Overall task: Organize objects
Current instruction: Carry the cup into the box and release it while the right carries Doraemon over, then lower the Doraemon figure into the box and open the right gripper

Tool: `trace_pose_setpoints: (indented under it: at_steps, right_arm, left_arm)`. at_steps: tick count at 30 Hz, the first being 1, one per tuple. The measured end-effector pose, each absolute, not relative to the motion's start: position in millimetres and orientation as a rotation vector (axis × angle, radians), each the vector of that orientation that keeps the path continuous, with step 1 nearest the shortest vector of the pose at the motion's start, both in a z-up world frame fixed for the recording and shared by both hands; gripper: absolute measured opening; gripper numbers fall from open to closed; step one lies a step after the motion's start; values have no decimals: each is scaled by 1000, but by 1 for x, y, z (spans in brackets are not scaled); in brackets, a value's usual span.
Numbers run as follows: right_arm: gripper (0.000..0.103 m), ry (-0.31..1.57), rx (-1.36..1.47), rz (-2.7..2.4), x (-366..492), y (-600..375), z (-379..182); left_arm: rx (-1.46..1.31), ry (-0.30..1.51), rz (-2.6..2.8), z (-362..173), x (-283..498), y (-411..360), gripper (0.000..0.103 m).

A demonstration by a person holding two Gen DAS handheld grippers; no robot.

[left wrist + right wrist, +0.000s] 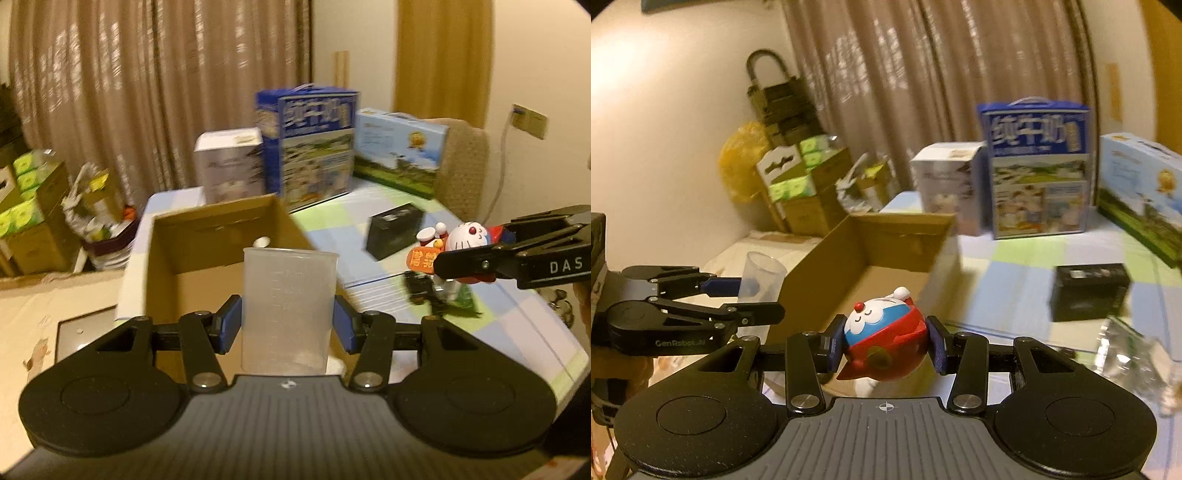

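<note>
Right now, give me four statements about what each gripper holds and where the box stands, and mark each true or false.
1. The left gripper holds a clear plastic cup. True.
2. The right gripper is empty. False: its jaws clamp a cartoon cat figurine.
3. The cardboard box is open at the top. True.
4. The black box lies inside the cardboard box. False: it sits on the checked tablecloth.

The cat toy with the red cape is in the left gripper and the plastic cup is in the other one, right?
Not quite: the sides are swapped. The right wrist view shows the right gripper shut on the cat toy, and the left wrist view shows the left gripper holding the plastic cup in front of the cardboard box.
</note>
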State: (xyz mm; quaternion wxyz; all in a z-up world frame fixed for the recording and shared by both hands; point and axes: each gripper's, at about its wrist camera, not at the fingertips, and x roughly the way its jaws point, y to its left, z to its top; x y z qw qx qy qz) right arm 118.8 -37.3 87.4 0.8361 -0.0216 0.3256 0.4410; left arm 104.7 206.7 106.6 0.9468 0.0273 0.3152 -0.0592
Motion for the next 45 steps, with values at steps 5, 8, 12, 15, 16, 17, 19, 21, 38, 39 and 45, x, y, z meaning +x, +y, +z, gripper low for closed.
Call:
trace_pose_setpoints:
  at_steps: [5,8,12,15,16,17,19,21,38,39,45]
  right_arm:
    - [42,748,-46,956,130,-2,69]
    - [42,769,-52,961,134,9,57]
    - [42,789,-59,960,143,22,46]
    - [42,804,-58,954,150,28,39]
    - [42,808,-58,950,152,30,37]
    - [42,812,-56,946,154,31,36]
    - [42,822,-46,943,159,34,32]
    - [42,826,-43,943,161,36,30]
    - [42,838,-35,962,165,61,19]
    - [42,836,-32,964,167,63,17]
    - [50,773,38,969,174,58,24]
  left_arm:
    - [20,684,-92,90,117,238,47]
    - [-3,703,-84,78,122,249,47]
    - [-23,728,-76,63,132,260,47]
    - [-30,741,-73,53,140,264,47]
    - [-32,745,-71,50,143,266,47]
    - [-33,748,-70,48,145,266,47]
    - [-31,751,-59,44,150,267,49]
    - [-31,742,-45,43,153,269,62]
    - [-77,692,-8,53,133,285,64]
    - [-78,691,-8,53,132,285,64]
    - [-85,688,-3,52,129,285,64]
